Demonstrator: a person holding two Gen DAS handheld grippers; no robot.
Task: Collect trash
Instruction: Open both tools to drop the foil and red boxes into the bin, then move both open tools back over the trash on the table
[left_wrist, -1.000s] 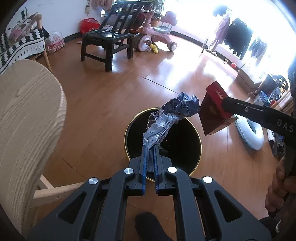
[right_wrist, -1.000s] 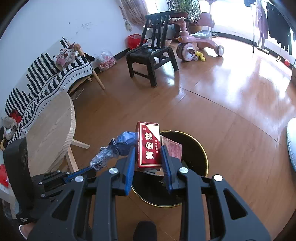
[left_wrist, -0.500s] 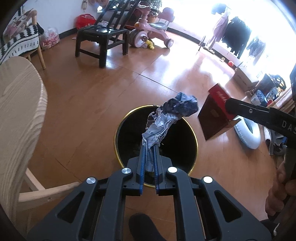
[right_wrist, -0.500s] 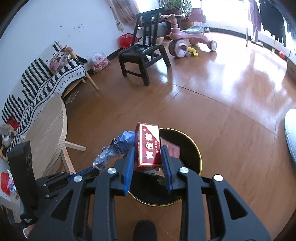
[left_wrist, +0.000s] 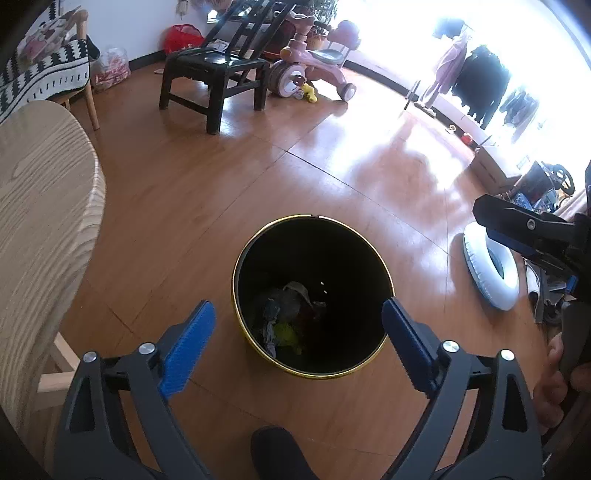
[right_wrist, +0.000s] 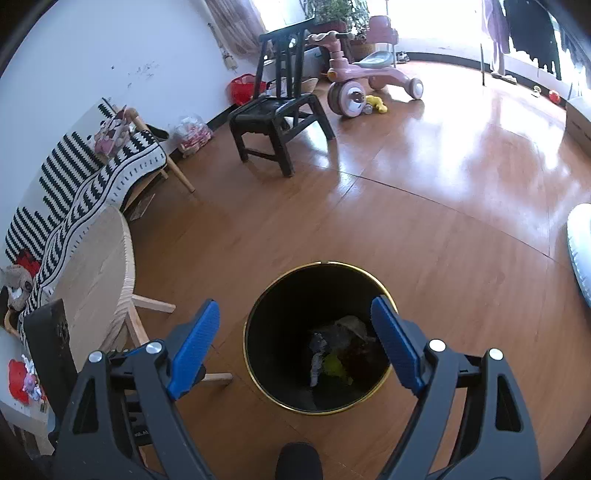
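A black bin with a gold rim (left_wrist: 258, 236) (right_wrist: 266, 291) stands on the wooden floor just below both grippers. Crumpled trash (left_wrist: 286, 314) (right_wrist: 334, 349) lies at its bottom, dim and hard to sort apart. My left gripper (left_wrist: 297, 325) hangs over the bin, its jaws opening wide with nothing between the blue pads. My right gripper (right_wrist: 295, 325) is also over the bin, jaws opening and empty. The right gripper's finger (left_wrist: 517, 221) shows at the right edge of the left wrist view.
A round pale wooden table (left_wrist: 40, 206) (right_wrist: 96, 266) stands left of the bin. A black wooden chair (left_wrist: 218, 70) and a pink ride-on toy (left_wrist: 310, 70) are farther back. A white inflatable ring (left_wrist: 487, 269) lies on the floor to the right. A hand (left_wrist: 554, 373) is at the right edge.
The left gripper let go of the crumpled blue-grey wrapper and the right let go of the red box. Both jaws spread wide and both items dropped into the bin.
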